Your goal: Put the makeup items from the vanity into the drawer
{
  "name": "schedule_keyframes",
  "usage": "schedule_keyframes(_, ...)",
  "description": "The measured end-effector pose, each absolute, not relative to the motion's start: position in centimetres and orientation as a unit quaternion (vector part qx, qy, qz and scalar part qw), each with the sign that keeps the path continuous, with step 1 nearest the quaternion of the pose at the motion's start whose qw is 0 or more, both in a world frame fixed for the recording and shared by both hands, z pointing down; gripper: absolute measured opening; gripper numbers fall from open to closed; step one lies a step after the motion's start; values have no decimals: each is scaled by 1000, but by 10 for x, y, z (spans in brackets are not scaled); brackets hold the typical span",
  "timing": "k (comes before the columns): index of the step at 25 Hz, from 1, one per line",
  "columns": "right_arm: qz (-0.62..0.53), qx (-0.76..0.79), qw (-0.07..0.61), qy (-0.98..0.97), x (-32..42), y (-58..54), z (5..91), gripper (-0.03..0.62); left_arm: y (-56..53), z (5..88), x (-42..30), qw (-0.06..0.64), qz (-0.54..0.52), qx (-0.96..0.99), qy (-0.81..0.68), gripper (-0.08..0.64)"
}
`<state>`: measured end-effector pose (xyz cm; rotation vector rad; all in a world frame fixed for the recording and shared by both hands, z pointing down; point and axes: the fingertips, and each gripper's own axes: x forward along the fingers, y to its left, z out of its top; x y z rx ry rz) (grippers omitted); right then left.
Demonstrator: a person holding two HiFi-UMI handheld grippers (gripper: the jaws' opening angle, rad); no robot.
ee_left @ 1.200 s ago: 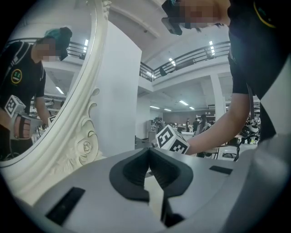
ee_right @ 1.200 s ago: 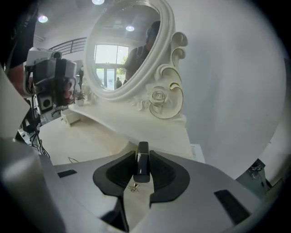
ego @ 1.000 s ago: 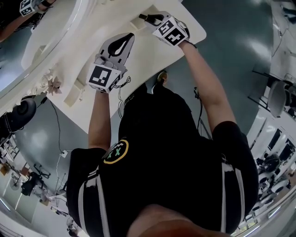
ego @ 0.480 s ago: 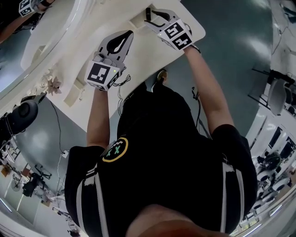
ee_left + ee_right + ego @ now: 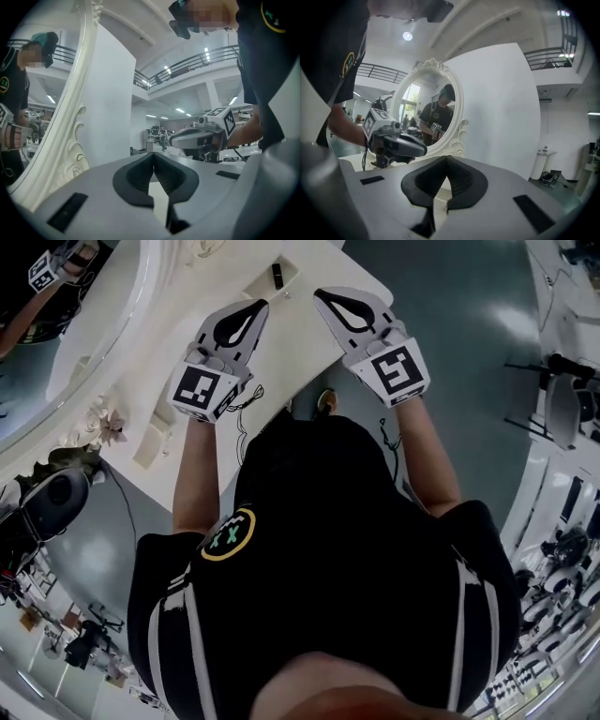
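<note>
In the head view a small black makeup item (image 5: 277, 276) lies in the little open drawer (image 5: 261, 284) at the far end of the white vanity top (image 5: 295, 348). My right gripper (image 5: 319, 293) hovers over the vanity a short way to the drawer's near right, jaws shut with nothing between them (image 5: 446, 159). My left gripper (image 5: 262, 305) hangs beside it, just on the near side of the drawer, also shut and empty (image 5: 153, 154). The two grippers point the same way, tips a hand's width apart.
An oval white-framed mirror (image 5: 84, 306) stands along the vanity's left side, with a flower ornament (image 5: 105, 418) at its base. A second small drawer (image 5: 155, 439) sticks out at the near left. The vanity's right edge drops to grey floor (image 5: 450, 306).
The right gripper was at the far drawer with the black item in its jaws; it has let go, pulled back toward me and closed. The item now lies in the drawer. The left gripper barely moved.
</note>
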<state>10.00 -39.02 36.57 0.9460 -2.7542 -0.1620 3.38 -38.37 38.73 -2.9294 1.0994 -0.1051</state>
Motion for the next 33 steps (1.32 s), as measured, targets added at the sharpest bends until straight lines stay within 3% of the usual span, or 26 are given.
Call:
schedule_keyframes(12, -57, 363, 51, -929, 117, -354, 347, 20, -358, 361, 70, 29, -26, -954, 298, 21)
schedule_keyframes(33, -75, 358, 51, -929, 119, -347, 341, 20, -350, 359, 66, 29, -37, -949, 312, 21)
